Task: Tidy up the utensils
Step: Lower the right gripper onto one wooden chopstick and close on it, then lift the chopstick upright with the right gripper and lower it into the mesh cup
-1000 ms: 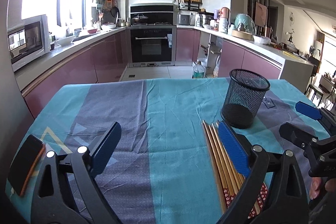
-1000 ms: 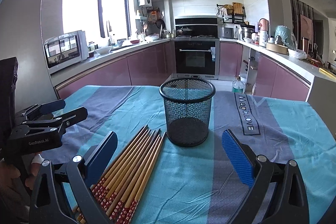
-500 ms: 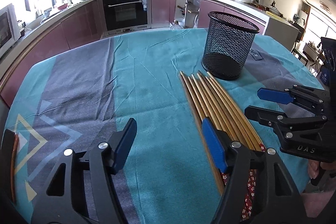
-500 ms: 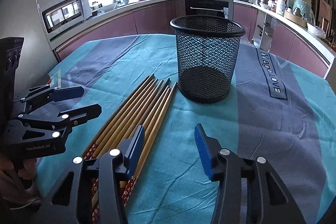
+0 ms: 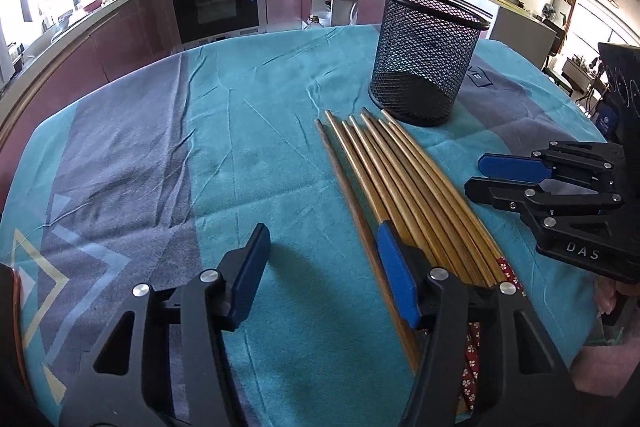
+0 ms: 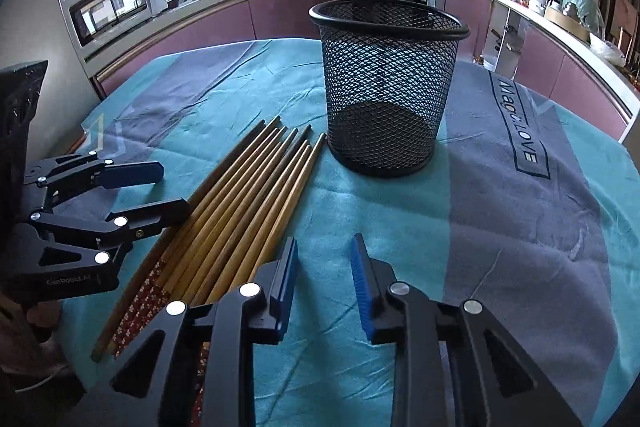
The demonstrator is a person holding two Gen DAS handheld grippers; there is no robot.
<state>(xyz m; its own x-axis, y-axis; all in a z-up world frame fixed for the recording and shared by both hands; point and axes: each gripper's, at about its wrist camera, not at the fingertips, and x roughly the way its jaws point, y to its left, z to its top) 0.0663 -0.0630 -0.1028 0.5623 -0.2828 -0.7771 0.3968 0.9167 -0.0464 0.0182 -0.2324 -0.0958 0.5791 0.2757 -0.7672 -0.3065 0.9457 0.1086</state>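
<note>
Left wrist view: both hand-held grippers (image 5: 322, 275) angled down at chopsticks (image 5: 404, 187)

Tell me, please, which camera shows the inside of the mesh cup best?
The right wrist view: the cup stands central and close, its floor visible and bare. The left wrist view shows it smaller, farther, off to the right.

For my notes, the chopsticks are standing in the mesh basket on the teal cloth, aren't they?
Not quite: the chopsticks lie flat on the teal cloth beside the mesh basket, which holds none, as the right wrist view shows.
</note>
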